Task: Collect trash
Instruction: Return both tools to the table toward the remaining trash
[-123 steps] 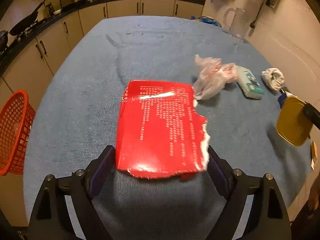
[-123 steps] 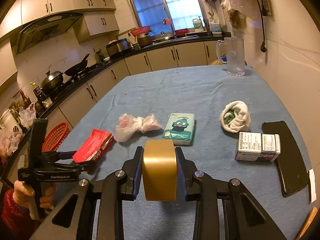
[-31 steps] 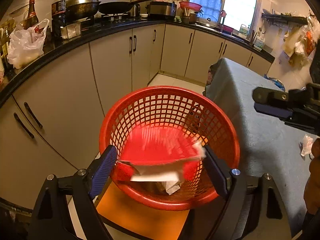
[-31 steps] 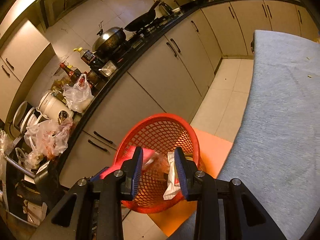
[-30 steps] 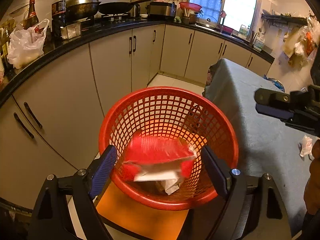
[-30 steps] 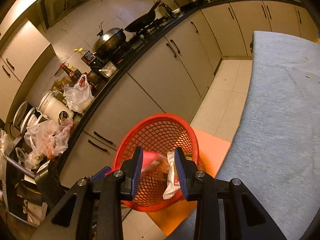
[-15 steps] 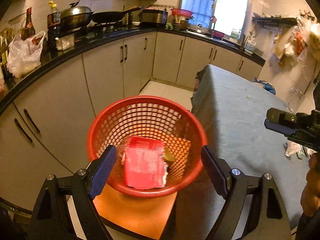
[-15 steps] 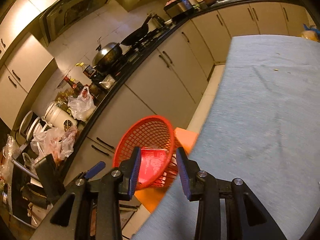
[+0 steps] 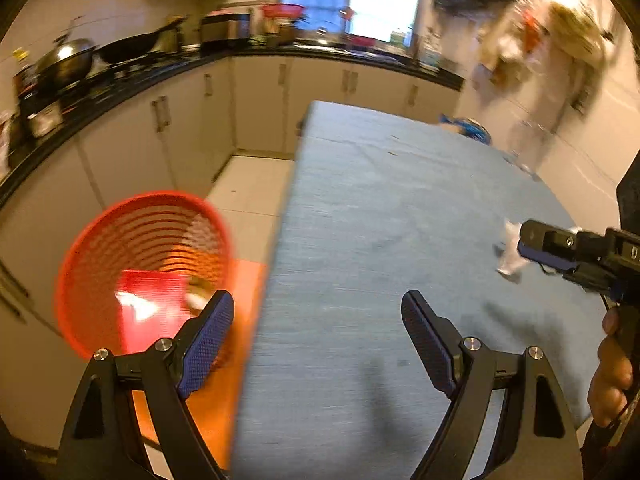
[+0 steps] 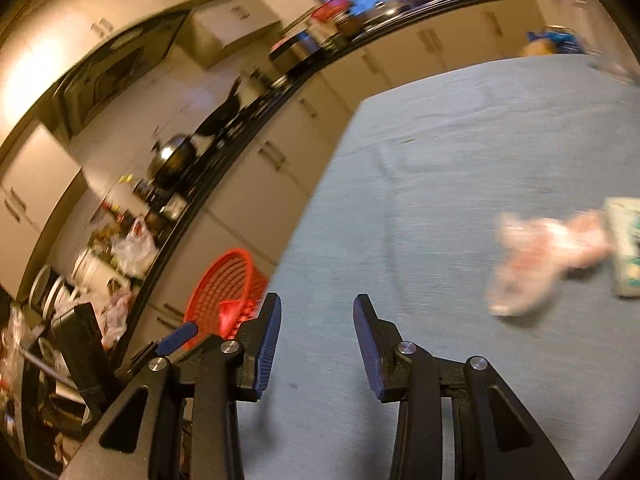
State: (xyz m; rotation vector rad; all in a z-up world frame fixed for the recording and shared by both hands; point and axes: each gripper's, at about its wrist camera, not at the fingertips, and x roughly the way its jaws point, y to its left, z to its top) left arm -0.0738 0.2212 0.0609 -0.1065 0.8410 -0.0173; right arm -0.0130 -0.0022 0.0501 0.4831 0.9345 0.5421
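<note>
**Q:** Left wrist view: what occupies the foreground, and how do the fingers stand?

**A:** The left gripper [image 9: 318, 322] is spread wide, nothing between its blue pads, which hang over the near left edge of the blue-covered table [image 9: 380, 208]. Off that edge, on the floor beside the cabinets [image 9: 168, 140], sits the red mesh basket [image 9: 80, 252] on an orange mat [image 9: 248, 300]. Inside the basket lies the red package [image 9: 150, 304], with a smaller piece of trash, too blurred to identify, just beside it.

**Q:** And the other tool in that view?

**A:** At the right edge of the table the right gripper [image 9: 548, 248] is seen from the side, held by a hand [image 9: 612, 376]. Just beyond its tip a crumpled plastic bag [image 9: 510, 248] lies on the cloth.

**Q:** Right wrist view: what is the state of that gripper?

**A:** The right gripper [image 10: 317, 314] is released and its jaws are opening; only bare cloth shows between them. It hovers near the left edge of the table [image 10: 460, 160].

**Q:** Where does the remaining trash lie?

**A:** The crumpled plastic bag [image 10: 536, 256], pinkish and motion-blurred, lies toward the right edge of the table, touching a green-and-white tissue pack [image 10: 628, 248]. The red mesh basket [image 10: 224, 284] stands below the left edge, the red package [image 10: 230, 312] visible in it, and the left gripper [image 10: 176, 338] shows its blue tip just in front of the basket.
</note>
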